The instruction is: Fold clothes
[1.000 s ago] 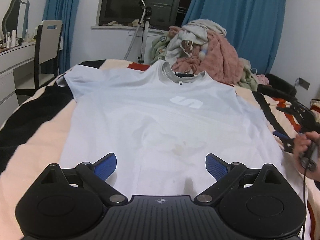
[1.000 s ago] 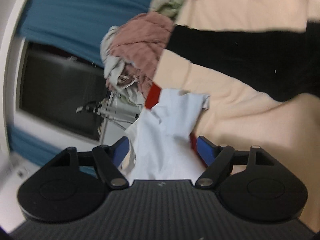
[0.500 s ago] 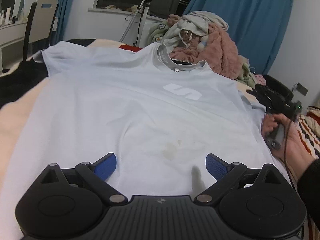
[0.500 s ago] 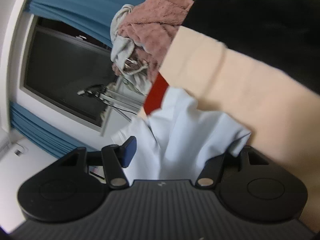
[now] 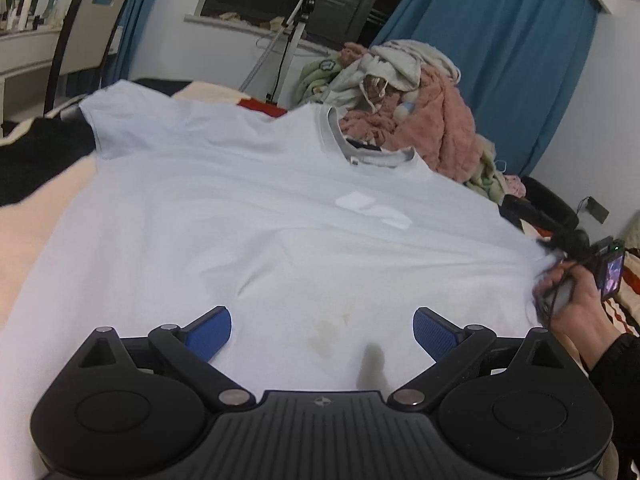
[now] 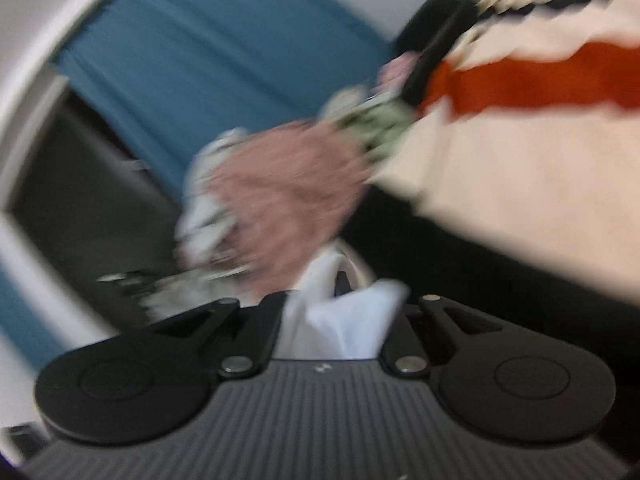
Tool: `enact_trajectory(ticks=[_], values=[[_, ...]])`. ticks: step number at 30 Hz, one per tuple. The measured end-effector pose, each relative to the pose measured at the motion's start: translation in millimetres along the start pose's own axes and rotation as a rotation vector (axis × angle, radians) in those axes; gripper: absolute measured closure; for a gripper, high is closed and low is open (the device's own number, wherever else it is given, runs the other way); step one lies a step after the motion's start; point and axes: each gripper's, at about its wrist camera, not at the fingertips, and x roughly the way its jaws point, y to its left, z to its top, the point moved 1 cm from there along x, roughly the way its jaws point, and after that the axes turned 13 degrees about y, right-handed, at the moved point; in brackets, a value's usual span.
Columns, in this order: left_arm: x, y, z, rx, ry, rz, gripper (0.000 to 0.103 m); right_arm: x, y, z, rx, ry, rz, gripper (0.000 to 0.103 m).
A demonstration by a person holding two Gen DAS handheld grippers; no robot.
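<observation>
A pale blue T-shirt (image 5: pixel 248 216) lies spread face up on the bed, collar at the far side, with a white logo and a faint stain near its hem. My left gripper (image 5: pixel 322 326) is open and empty, low over the hem. My right gripper (image 6: pixel 340 312) is shut on the T-shirt's right sleeve (image 6: pixel 344 320), bunched between its fingers. It also shows at the right edge of the left wrist view (image 5: pixel 560 248), held in a hand and pulling the sleeve taut. The right wrist view is blurred.
A heap of pink, white and green clothes (image 5: pixel 400 112) lies behind the collar. The bedspread (image 5: pixel 24 216) is cream, black and red. A chair (image 5: pixel 88 40) and desk stand far left, a tripod (image 5: pixel 288 40) by the window, blue curtains (image 5: pixel 500 72) behind.
My right gripper has closed on the T-shirt's right sleeve and swung round with it. My left gripper has stayed open and shifted left and closer over the shirt.
</observation>
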Motion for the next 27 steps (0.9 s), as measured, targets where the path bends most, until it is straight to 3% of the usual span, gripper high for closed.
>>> enact_trajectory(ticks=[1,3,4,5,7,12,23,27], values=[[-2.5,-0.5,-0.2,0.01,-0.01,0.002,0.004,0.6,-4.0,6.0,-0.009,0.028,-0.046,0.09],[-7.8,-2.0,-0.4,0.026,-0.026,0.004,0.004,0.3,-8.0,17.8,-0.044,0.096,-0.125,0.071],[-10.7,-2.9,-0.4,0.034,-0.033,0.005,0.004,-9.5,-7.6,20.7,-0.065,0.11,-0.144,0.038],[-14.0,-4.0,-0.4,0.041,-0.043,0.001,0.004,-21.7,-6.9,22.8,-0.086,0.117,-0.159,0.014],[-20.3,-6.6,-2.2,0.054,-0.06,-0.003,0.004,-49.9,7.1,21.5,-0.144,0.101,-0.184,0.013],[-36.4,-14.5,-9.2,0.086,-0.081,-0.018,0.004,-123.9,51.2,2.0,-0.319,0.153,-0.21,0.015],[-89.7,-37.3,-38.1,0.192,-0.116,-0.06,0.005,-346.8,106.8,-114.6,-0.57,0.308,-0.067,0.015],[-105.9,-51.1,-56.4,0.245,-0.098,-0.09,0.007,-386.7,101.5,-125.9,-0.581,0.235,-0.027,0.015]])
